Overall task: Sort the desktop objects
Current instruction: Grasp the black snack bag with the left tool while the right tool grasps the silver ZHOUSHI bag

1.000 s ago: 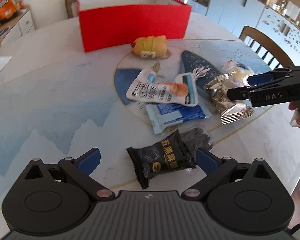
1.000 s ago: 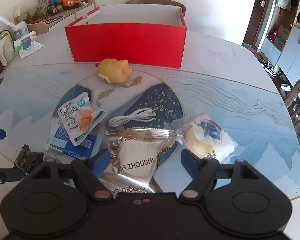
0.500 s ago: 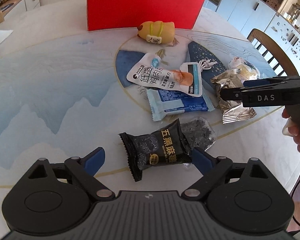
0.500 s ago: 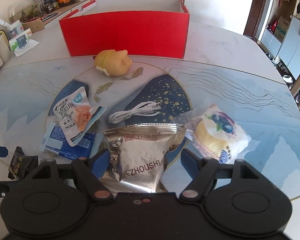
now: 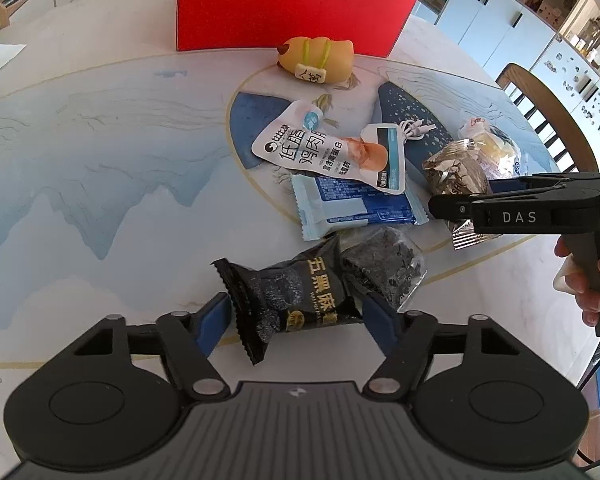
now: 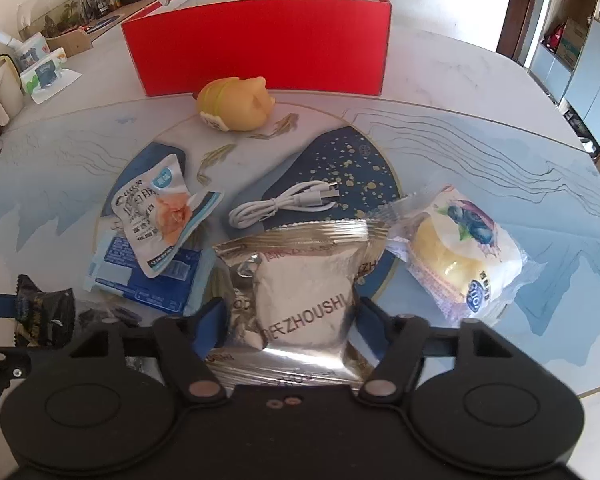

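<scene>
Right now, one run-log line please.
left claw: closing around black snack packet | right claw: closing around silver foil pouch | red box: nothing dropped yet

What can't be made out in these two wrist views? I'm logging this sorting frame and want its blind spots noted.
- Red box interior: both views, hidden by its front wall.
- Silver foil packet, lower end: right wrist view, behind the right gripper, whose jaws are closing around it.
- Blue packet label: left wrist view, overlapped by the white pouch.
- Black snack packet: cut by the right view's left edge.

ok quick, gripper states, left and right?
Left gripper: jaws closing around the black snack packet, pads about touching.
Right gripper: jaws closing around the silver foil pouch, pads at its sides.
</scene>
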